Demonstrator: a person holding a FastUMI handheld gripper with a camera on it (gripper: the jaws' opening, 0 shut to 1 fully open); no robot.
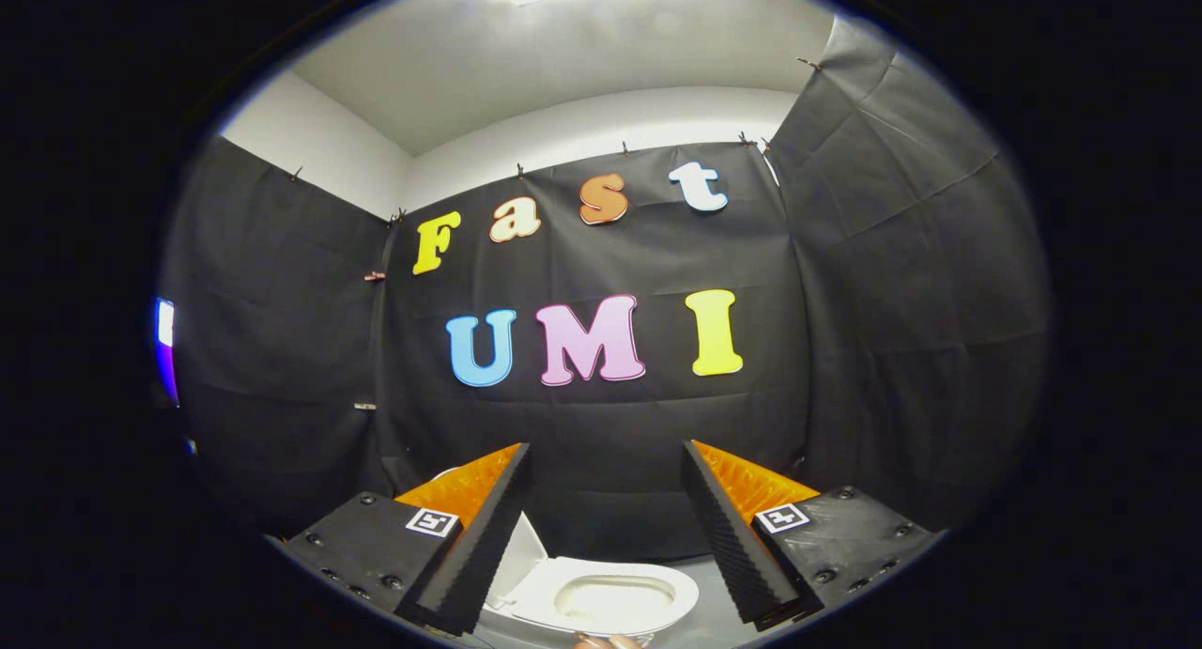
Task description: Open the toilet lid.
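Already the toilet point(601, 597) sat low between my gripper's point(601, 536) spread fingers, which held nothing. Its lid point(521, 555) stood raised at the bowl's rear left edge, seat and bowl exposed, so I judged the task essentially done. Open room lay ahead toward the black booth wall point(601, 424).

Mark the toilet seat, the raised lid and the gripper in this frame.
toilet seat point(678, 594): gripper view, on the right side of the white ring around the bowl.
raised lid point(522, 555): gripper view, on its white face beside the left finger.
gripper point(606, 461): gripper view, midway between the fingertips, which stand open and hold nothing.
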